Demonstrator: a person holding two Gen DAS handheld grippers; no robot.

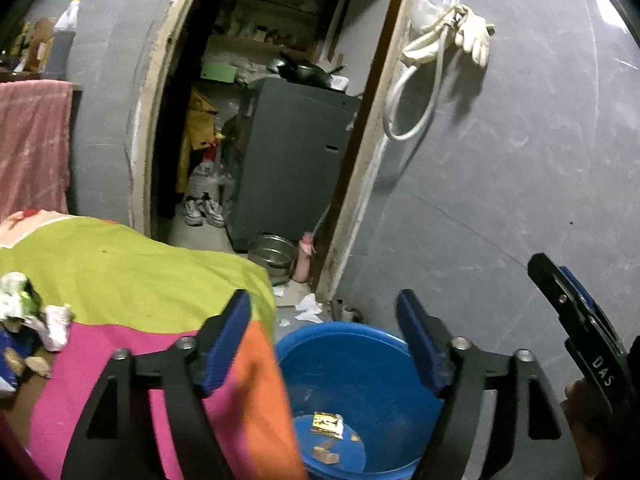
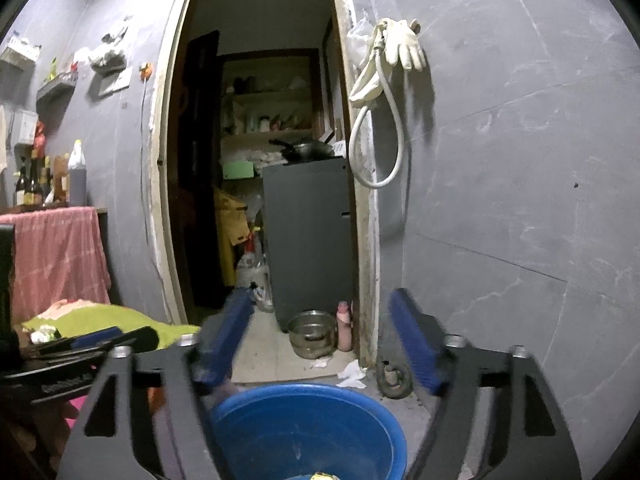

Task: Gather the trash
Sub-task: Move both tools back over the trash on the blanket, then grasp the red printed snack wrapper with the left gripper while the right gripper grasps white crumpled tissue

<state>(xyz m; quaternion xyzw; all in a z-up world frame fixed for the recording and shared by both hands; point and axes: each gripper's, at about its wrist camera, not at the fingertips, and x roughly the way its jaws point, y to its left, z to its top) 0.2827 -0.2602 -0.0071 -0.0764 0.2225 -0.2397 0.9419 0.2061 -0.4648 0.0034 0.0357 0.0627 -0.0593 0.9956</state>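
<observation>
My left gripper (image 1: 324,344) and right gripper (image 2: 322,344) both hang released, jaws spread, above the blue bucket (image 1: 384,360). A yellow wrapper (image 1: 328,425) lies inside, below my left jaws.

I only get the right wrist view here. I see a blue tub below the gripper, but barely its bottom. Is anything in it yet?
Observer: Yes. The left wrist view shows a yellow wrapper and brown scraps lying in the blue tub.
Operator: Any trash left to collect?
Observer: A pile of crumpled wrappers sits on the colorful cloth, left of the left gripper.
Operator: Is that gripper carrying something?
Observer: No, it is open and empty.
</observation>
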